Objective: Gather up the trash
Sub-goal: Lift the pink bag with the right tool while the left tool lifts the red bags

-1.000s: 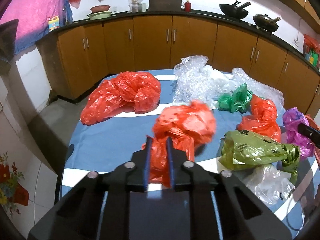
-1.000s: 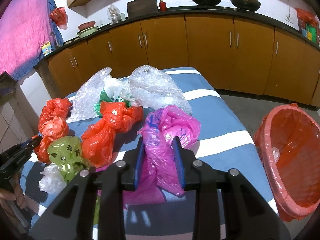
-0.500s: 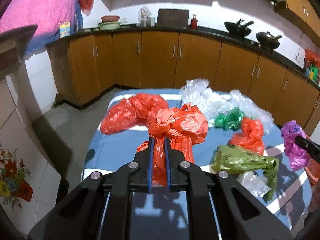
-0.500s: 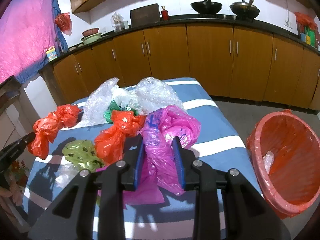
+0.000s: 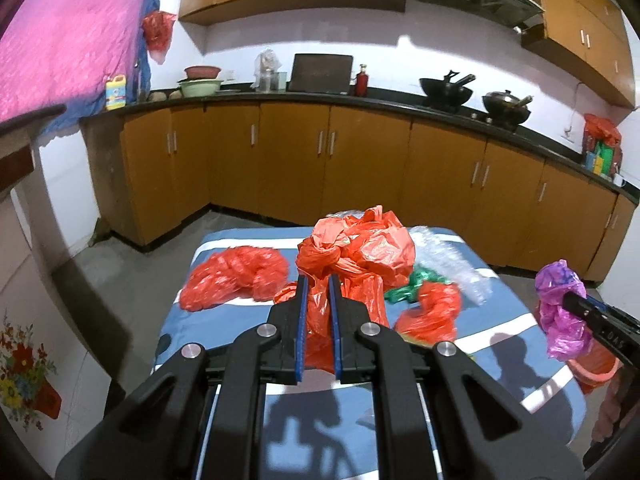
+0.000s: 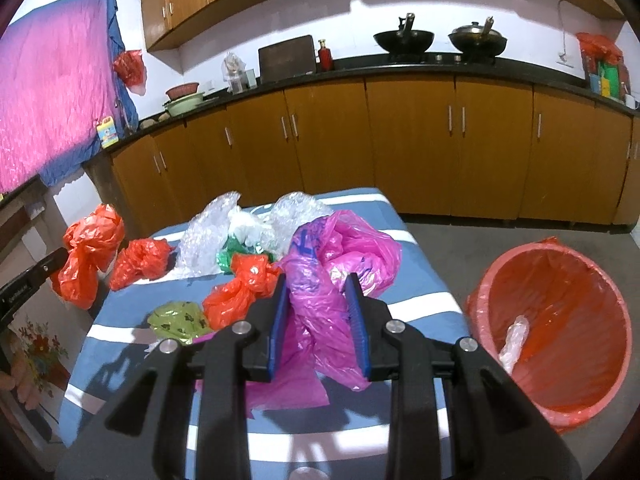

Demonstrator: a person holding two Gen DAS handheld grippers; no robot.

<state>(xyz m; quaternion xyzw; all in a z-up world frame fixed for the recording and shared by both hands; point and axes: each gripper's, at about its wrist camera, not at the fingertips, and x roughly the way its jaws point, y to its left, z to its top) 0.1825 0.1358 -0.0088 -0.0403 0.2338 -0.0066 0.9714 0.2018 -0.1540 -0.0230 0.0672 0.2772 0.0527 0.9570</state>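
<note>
My left gripper [image 5: 318, 282] is shut on a crumpled red plastic bag [image 5: 360, 248], which hangs above the blue striped table [image 5: 208, 328]. The same red bag [image 6: 90, 256] shows at the left of the right wrist view. My right gripper [image 6: 316, 284] is shut on a pink plastic bag [image 6: 340, 256], lifted off the table [image 6: 420, 296]; that pink bag [image 5: 560, 312] appears at the right edge of the left wrist view. A red basin lined with a red bag [image 6: 556, 320] stands on the floor to the right of the table, with a clear scrap inside.
Still lying on the table are another red bag [image 5: 232, 276], a smaller red bag [image 6: 240, 292], a green bag [image 6: 180, 320], a dark green bag [image 6: 236, 254] and clear bubble wrap [image 6: 208, 236]. Wooden cabinets [image 6: 400, 148] line the far wall.
Both grippers have risen with their bags, which now hang clear of the table. The views have tilted up, showing more of the cabinets and wall.
</note>
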